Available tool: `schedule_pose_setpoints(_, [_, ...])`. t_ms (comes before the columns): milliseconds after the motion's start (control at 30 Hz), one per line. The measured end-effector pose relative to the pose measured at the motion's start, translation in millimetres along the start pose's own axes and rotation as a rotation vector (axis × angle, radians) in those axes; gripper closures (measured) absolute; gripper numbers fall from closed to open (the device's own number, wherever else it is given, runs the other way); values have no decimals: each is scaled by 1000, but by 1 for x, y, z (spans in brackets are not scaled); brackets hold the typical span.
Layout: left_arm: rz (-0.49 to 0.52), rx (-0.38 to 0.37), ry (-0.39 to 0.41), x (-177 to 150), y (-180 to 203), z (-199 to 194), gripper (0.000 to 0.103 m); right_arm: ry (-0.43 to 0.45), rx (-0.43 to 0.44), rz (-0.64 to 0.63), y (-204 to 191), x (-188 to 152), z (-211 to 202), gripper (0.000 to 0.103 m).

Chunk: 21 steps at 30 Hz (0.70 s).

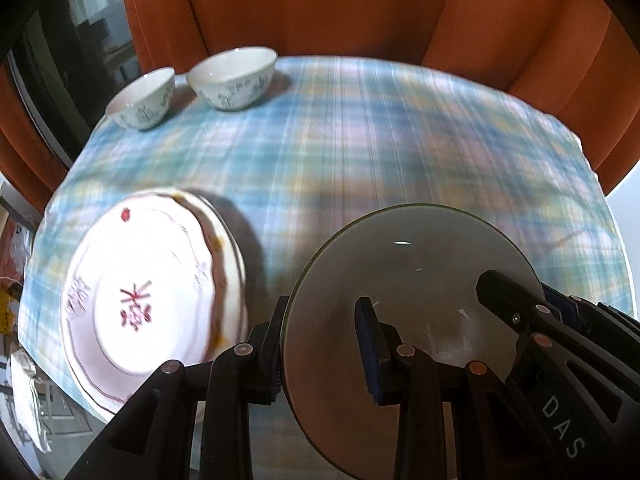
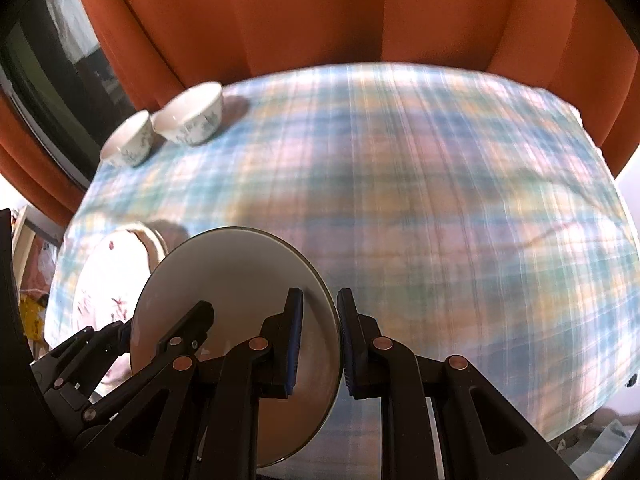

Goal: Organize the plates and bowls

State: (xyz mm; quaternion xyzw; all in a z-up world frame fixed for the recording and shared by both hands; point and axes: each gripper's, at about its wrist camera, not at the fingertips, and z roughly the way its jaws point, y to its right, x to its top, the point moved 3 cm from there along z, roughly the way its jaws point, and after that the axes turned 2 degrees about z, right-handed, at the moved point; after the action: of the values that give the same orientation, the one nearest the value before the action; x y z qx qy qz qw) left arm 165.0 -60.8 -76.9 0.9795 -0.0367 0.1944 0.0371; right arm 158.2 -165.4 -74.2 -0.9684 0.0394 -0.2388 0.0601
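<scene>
A plain grey-white plate (image 1: pixel 408 264) is held above the near part of the plaid-clothed table (image 1: pixel 360 140). My left gripper (image 1: pixel 324 344) straddles its left rim, fingers on both faces. My right gripper (image 2: pixel 320 340) clamps its right rim; the plate also shows in the right wrist view (image 2: pixel 232 276). A stack of white plates with red flower marks (image 1: pixel 144 288) lies at the near left and shows partly behind the held plate (image 2: pixel 108 280). Two white bowls with blue-green print (image 1: pixel 234 76) (image 1: pixel 142 100) stand at the far left.
Orange curtains (image 1: pixel 340 8) hang behind the table. A dark window (image 1: pixel 72 60) is at the left. Clutter and bags (image 1: pixel 16 280) lie beyond the table's left edge. The tablecloth's right side (image 2: pixel 480 200) is bare.
</scene>
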Motion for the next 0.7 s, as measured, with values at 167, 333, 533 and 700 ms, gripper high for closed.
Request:
schedule_pose_setpoints(167, [-7,10,-39,-8,5,10,72,-41,0,0,9,-9,12,82])
schedule_pose_setpoints(333, [-10,31,-45,-12,6,17,72,-77,6,-9,10,-16,25,82])
schedule_pose_setpoints(533, [9,56,-40,-12,10,17,72,-58,-13,-44,8,-13,26,82])
schedule_pose_setpoints(700, [27,34,-42,-13,14,16,66,-72,-5,-28,13,-14,30,79])
